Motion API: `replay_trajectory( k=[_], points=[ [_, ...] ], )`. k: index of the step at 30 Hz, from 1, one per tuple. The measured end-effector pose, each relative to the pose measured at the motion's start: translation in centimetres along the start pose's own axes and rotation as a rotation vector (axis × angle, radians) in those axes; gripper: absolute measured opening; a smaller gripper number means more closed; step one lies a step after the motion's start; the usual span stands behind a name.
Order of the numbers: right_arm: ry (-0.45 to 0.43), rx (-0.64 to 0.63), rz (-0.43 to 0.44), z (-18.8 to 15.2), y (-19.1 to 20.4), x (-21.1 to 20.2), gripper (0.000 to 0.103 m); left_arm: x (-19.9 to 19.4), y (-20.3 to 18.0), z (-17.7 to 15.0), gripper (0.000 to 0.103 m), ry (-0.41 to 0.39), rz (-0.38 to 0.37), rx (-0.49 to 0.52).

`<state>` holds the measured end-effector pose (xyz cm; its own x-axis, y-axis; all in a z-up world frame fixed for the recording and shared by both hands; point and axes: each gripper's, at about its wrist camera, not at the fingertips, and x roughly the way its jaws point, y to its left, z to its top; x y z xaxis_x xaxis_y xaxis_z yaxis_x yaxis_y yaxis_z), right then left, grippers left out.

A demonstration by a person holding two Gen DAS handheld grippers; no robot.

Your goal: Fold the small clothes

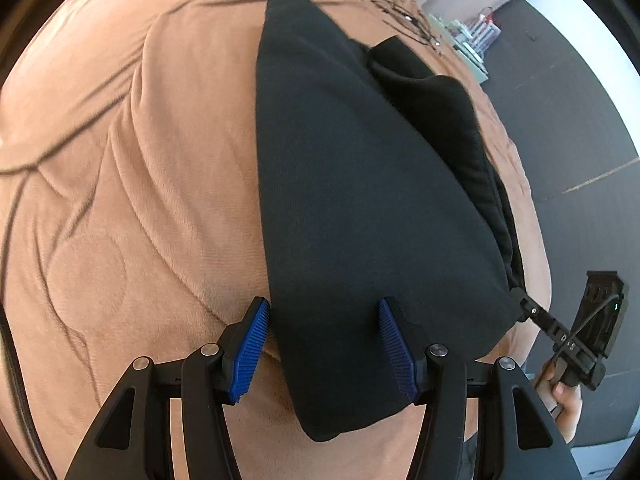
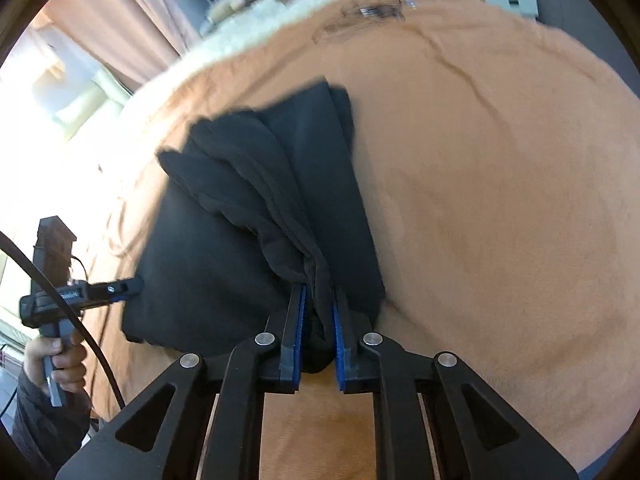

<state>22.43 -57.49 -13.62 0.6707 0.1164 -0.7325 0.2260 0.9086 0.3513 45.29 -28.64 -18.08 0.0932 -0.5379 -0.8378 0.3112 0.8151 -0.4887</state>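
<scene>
Garment [image 1: 360, 200] pinched by right gripper [image 2: 318, 320] — left gripper [image 1: 324, 344] gapes, only its own view showing this.

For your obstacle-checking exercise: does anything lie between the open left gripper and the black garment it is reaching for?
Nothing visible does. The left gripper is open with the black garment already between its fingers, on the brown blanket. The right gripper is shut on another corner.

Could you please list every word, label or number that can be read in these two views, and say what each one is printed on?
"D A S": partial white lettering on the arm of the right gripper, seen from the left wrist view.
White lettering on the body of the left gripper, in the right wrist view: too blurred to read.
Dark embroidered mark on the brown blanket: no letters can be made out.
Black garment: no print visible.
</scene>
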Motion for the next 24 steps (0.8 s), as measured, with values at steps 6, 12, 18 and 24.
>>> replay_trajectory(
  k=[6,12,18,24],
  points=[
    [-0.053,-0.133,-0.089,1.4,3.1,-2.0,0.062,-1.0,0.6,0.6,0.058,-0.022,-0.010,0.003],
    [-0.022,-0.308,-0.118,3.5,7.7,-1.1,0.062,-1.6,1.2,1.6,0.058,-0.039,-0.026,-0.002],
    [0.050,-0.466,-0.158,5.5,11.8,2.5,0.062,-2.1,2.3,3.0,0.058,-0.057,-0.059,-0.030],
    [0.103,-0.578,-0.195,7.7,14.7,6.7,0.062,-2.9,4.2,3.7,0.058,-0.078,-0.078,-0.063]
  ],
)
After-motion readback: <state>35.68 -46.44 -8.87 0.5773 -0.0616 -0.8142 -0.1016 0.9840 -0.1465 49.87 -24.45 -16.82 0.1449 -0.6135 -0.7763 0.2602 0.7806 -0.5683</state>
